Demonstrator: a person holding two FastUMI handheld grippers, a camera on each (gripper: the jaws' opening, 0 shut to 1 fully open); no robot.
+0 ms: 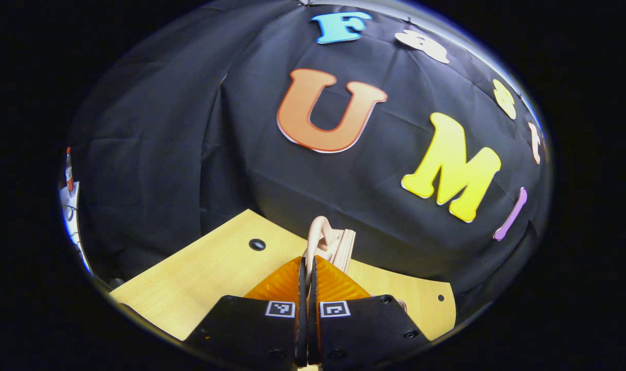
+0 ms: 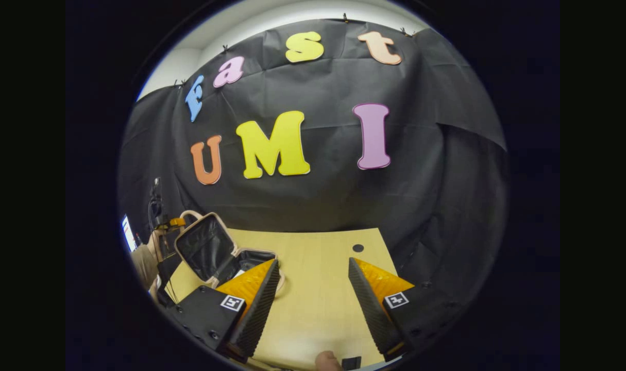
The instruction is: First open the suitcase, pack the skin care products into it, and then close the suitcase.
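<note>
The suitcase (image 2: pixel 217 252) sits at the desk's (image 2: pixel 318 268) left end in the right gripper view, lid raised and dark lining exposed, so opening looks done; something pale lies inside the base, too small to identify, so how much packing remains is unclear, and closing is still ahead. The left gripper (image 1: pixel 307 268) has its jaws pressed together on the lid's handle (image 1: pixel 320 234), seemingly holding it up. The right gripper (image 2: pixel 313 278) hovers with jaws spread, empty. No brand or product label is readable.
</note>
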